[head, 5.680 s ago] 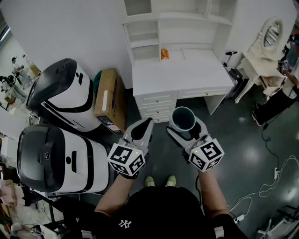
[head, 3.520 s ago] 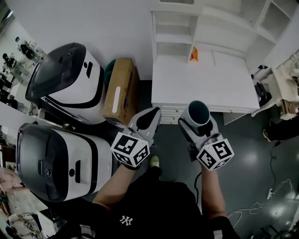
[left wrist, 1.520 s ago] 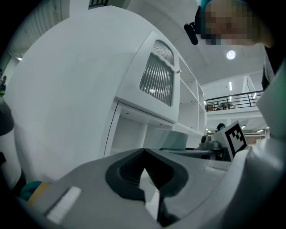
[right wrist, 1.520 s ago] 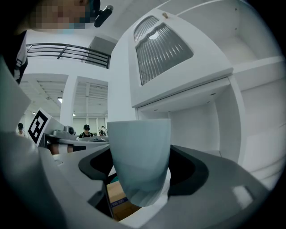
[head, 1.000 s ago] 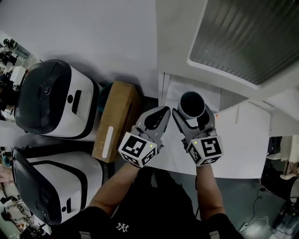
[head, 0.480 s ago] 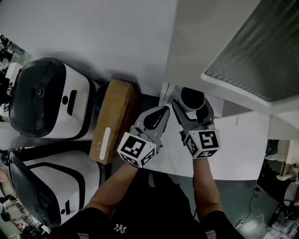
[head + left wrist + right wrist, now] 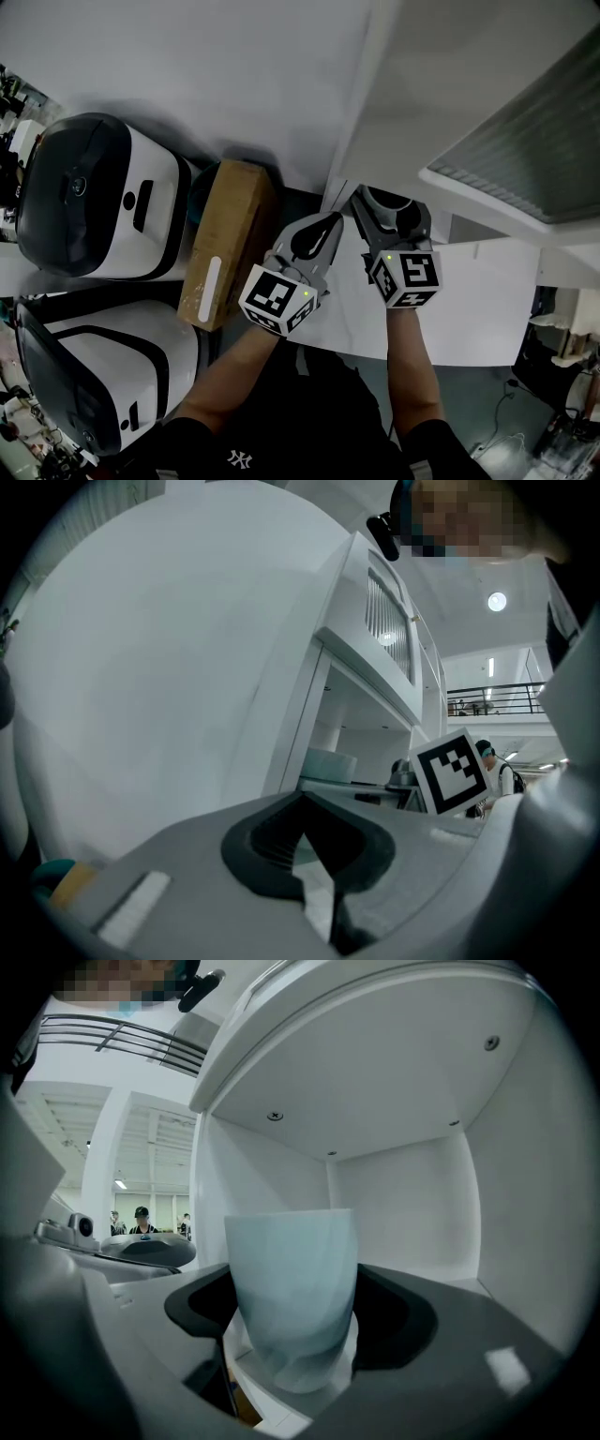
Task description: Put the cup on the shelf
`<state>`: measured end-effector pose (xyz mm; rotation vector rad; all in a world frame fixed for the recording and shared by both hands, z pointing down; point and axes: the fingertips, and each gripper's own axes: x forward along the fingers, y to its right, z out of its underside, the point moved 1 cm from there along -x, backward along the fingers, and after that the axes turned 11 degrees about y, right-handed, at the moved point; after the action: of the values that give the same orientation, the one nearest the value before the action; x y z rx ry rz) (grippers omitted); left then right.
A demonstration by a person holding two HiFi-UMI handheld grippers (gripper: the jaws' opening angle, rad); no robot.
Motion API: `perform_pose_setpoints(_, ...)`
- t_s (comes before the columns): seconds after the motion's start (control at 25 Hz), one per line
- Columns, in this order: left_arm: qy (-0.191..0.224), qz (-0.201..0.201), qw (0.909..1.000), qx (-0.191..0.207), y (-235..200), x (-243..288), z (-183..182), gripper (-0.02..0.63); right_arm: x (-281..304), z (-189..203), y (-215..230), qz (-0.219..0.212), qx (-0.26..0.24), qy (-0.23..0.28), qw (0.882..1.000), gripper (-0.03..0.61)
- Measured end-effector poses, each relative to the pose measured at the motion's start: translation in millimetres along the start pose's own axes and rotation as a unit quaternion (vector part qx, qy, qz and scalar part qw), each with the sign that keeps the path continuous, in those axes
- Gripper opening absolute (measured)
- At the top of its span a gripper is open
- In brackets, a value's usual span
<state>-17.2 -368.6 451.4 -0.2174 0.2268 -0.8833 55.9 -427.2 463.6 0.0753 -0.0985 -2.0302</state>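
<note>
A pale blue cup (image 7: 292,1288) with a dark inside stands upright between the jaws of my right gripper (image 7: 295,1344), which is shut on it. In the right gripper view the cup is just in front of an empty white shelf compartment (image 7: 403,1204). In the head view the cup (image 7: 384,201) and right gripper (image 7: 387,214) sit at the edge of the white shelf unit (image 7: 469,103), whose top hides part of the cup's rim. My left gripper (image 7: 323,228) hangs beside it on the left, shut and empty; its dark pads (image 7: 281,850) meet.
Two large white-and-black machines (image 7: 94,192) (image 7: 103,375) stand at the left, with a brown cardboard box (image 7: 225,244) between them and the white desk (image 7: 469,300). A slatted panel (image 7: 534,159) tops the shelf unit. A white wall lies behind.
Both grippers have moved forward toward the shelf unit. The cup, held all along, has slipped partly under the unit's top edge in the head view.
</note>
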Motion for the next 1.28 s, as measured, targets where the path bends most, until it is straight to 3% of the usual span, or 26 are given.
perform_pose_setpoints(0.6, -0.002, -0.007, 1.0000, 0.003, -6.2, -1.0, 0.3, 0.000, 22.6, 11.1, 17.6, 0.028, -0.007, -0.010, 1.000, 0.394)
perform_pose_setpoints(1.28, -0.001, -0.005, 1.0000, 0.003, 1.0, -1.3, -0.1, 0.002, 17.8, 14.3, 15.4, 0.028, -0.031, -0.010, 0.999, 0.397)
